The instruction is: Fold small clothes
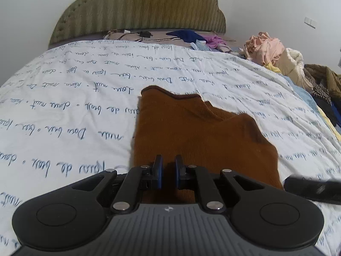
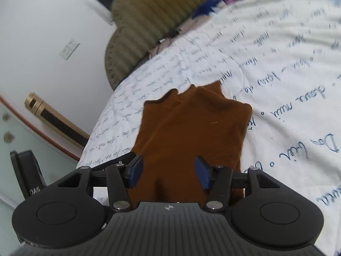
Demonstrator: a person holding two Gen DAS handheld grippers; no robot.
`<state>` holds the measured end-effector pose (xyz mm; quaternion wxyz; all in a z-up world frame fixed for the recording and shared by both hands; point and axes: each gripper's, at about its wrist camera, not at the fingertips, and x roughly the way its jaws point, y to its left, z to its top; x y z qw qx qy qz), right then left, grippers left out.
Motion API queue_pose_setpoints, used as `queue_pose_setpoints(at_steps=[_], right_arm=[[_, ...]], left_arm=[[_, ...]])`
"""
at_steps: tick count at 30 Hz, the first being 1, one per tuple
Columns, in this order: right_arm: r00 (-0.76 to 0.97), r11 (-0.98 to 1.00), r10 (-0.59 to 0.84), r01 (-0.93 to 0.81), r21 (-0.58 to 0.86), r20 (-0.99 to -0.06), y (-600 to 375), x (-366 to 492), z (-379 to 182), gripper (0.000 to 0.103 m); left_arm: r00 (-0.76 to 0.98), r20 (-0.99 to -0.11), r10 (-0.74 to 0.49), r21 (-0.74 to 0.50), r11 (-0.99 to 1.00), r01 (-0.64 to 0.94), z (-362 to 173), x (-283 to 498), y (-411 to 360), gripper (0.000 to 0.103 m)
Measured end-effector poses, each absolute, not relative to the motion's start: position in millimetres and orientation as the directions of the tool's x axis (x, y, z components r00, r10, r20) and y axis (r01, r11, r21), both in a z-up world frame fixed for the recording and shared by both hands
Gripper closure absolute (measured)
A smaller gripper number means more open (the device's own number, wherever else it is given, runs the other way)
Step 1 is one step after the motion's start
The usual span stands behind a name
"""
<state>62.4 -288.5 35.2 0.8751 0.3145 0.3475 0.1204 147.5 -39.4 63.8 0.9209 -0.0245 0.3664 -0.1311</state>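
Brown garment [image 1: 191, 128], one, two hand-held grippers, left [image 1: 168, 171], right [image 2: 169, 173]

The white bedsheet [image 1: 74, 98] is covered from edge to edge in rows of dark blue cursive handwriting. From the left wrist view it runs upside down, and only scraps can be made out, something like "de" and "nuit". In the right wrist view, a black device [image 2: 27, 172] beyond the bed's left edge shows white letters that look like "DAS".
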Motion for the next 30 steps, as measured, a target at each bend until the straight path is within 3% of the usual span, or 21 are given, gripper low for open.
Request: queue_pose_setpoints(at_steps=[3, 6, 9, 11, 13, 30], right_arm=[[0.692, 0.824, 0.366, 0.069, 0.562, -0.622, -278, 55, 15, 0.034], [0.738, 0.830, 0.339, 0.058, 0.555, -0.583, -269, 30, 22, 0.033], [0.771, 0.848, 0.323, 0.022, 0.530, -0.549, -255, 5, 33, 0.026], [0.767, 0.862, 0.321, 0.008, 0.508, -0.556, -244, -6, 36, 0.022], [0.763, 0.880, 0.310, -0.004, 0.475, -0.567, -233, -13, 36, 0.022], [0.767, 0.914, 0.279, -0.029, 0.404, -0.578, -198, -55, 24, 0.018]], left_arm=[[0.714, -0.660, -0.235, -0.111, 0.970, 0.217, 66, 126, -35, 0.092], [0.726, -0.658, -0.200, -0.072, 0.976, 0.204, 68, 104, -28, 0.088], [0.754, -0.633, -0.173, -0.046, 0.981, 0.186, 71, 76, -20, 0.058], [0.797, -0.583, -0.159, -0.034, 0.985, 0.171, 74, 55, -14, 0.024], [0.840, -0.527, -0.130, 0.002, 0.988, 0.154, 78, 34, -9, 0.015], [0.834, -0.535, -0.133, -0.091, 0.991, 0.100, 70, -23, 18, 0.014]])
